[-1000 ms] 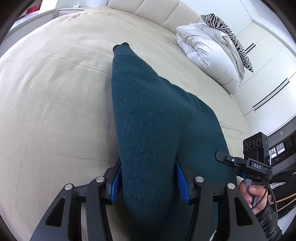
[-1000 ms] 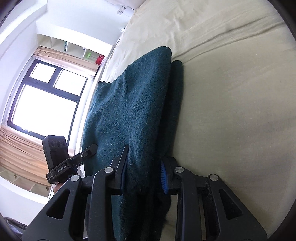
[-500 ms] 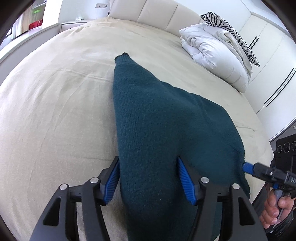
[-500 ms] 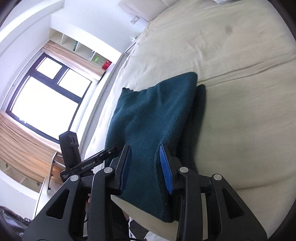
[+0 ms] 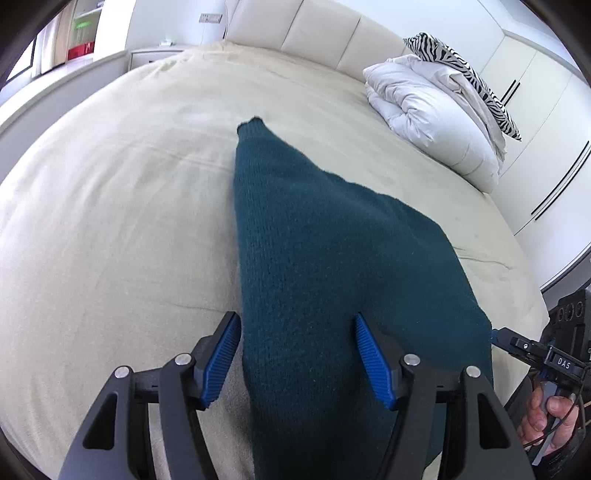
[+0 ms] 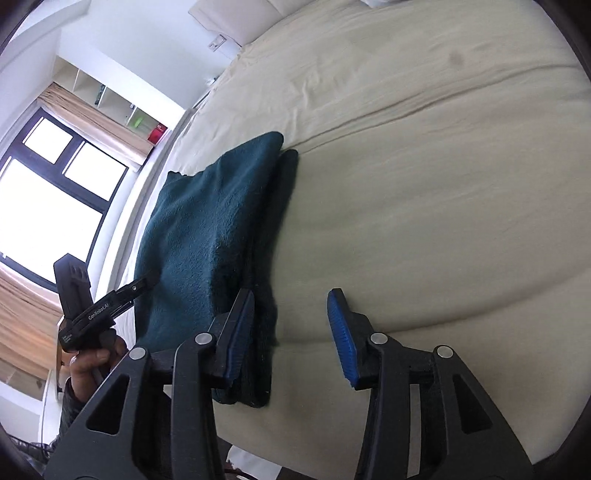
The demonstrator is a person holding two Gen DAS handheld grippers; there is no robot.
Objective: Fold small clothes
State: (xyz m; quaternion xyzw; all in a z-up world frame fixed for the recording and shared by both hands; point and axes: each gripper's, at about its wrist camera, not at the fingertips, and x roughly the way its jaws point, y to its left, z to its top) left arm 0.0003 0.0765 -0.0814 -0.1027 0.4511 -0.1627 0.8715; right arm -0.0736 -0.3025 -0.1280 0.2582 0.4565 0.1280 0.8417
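A dark teal knitted garment (image 5: 314, 240) lies folded lengthwise on the cream bed (image 5: 110, 221). My left gripper (image 5: 297, 362) hangs open over its near end. The cloth lies between and under the blue pads (image 5: 221, 354), which do not pinch it. In the right wrist view the garment (image 6: 207, 221) shows a thick doubled edge. My right gripper (image 6: 291, 336) is open beside that edge and its jaws are opening. Its left pad (image 6: 240, 332) is against the fold, and bare sheet (image 6: 443, 184) fills the gap between the pads. Each view shows the other gripper (image 5: 535, 354) (image 6: 140, 286) in a hand.
A white duvet pile (image 5: 424, 110) with a zebra pillow sits at the far right by the padded headboard (image 5: 314, 33). White wardrobe doors (image 5: 535, 129) stand to the right. A window (image 6: 55, 184) with curtains is on the left. The bed's near edge (image 6: 332, 454) is just below my right gripper.
The right gripper let go of the garment's doubled edge, widened its jaws and drew back and up. The left jaws widened and the bunched cloth between them settled flatter.
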